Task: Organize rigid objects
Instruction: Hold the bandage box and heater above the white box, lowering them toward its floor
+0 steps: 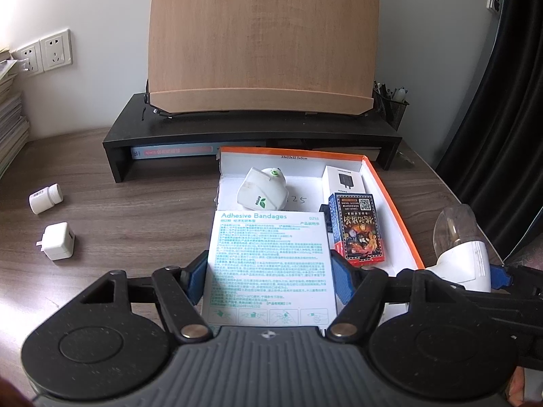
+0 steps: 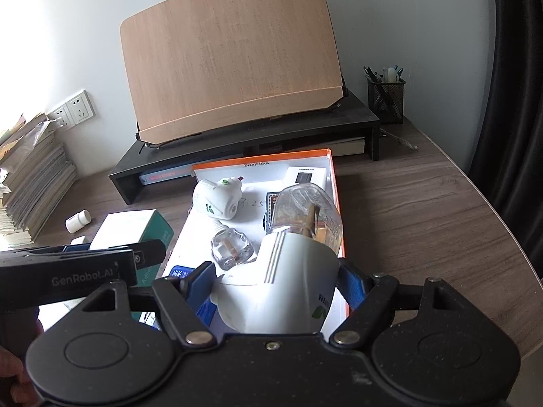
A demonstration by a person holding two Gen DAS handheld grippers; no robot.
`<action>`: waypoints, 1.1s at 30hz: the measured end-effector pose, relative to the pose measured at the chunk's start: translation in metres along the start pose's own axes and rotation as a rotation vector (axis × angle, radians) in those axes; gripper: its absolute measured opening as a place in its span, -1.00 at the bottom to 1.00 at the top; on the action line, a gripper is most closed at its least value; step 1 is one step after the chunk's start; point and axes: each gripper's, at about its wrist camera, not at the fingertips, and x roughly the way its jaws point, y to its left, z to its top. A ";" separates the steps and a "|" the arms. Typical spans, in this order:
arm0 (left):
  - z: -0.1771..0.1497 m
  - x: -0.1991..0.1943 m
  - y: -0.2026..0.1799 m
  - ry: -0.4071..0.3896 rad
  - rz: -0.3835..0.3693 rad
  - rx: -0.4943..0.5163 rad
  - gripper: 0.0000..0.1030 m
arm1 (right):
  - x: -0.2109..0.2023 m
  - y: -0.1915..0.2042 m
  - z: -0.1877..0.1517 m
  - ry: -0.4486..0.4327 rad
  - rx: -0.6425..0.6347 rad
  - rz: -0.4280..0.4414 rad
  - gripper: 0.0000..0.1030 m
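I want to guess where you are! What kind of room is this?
Probably a study or home office: a wooden desk with a pen holder, a stack of books by the wall, and a black shelf riser.

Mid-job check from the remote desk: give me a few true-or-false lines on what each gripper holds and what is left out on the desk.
1. The left gripper is clamped on the Adhesive Bandages box. True.
2. The right gripper is empty. False: it grips a white plug-in vaporizer with a clear bottle.
3. The card pack lies inside the orange-rimmed box. True.
4. The white pill bottle stands upright in the box. False: it lies on its side on the desk.
5. A white charger cube sits on the desk. True.
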 end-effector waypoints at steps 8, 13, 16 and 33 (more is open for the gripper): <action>-0.002 -0.002 -0.001 0.001 0.000 0.000 0.39 | -0.003 0.000 -0.003 -0.004 0.000 -0.001 0.77; -0.002 -0.003 0.000 -0.006 0.003 -0.002 0.39 | -0.004 0.000 -0.002 -0.007 -0.002 0.003 0.77; -0.002 -0.004 0.000 -0.007 0.003 -0.003 0.39 | -0.004 0.001 -0.002 -0.006 -0.006 0.006 0.77; 0.003 -0.001 -0.002 -0.011 0.000 0.003 0.39 | -0.003 0.001 0.000 -0.008 -0.003 0.002 0.77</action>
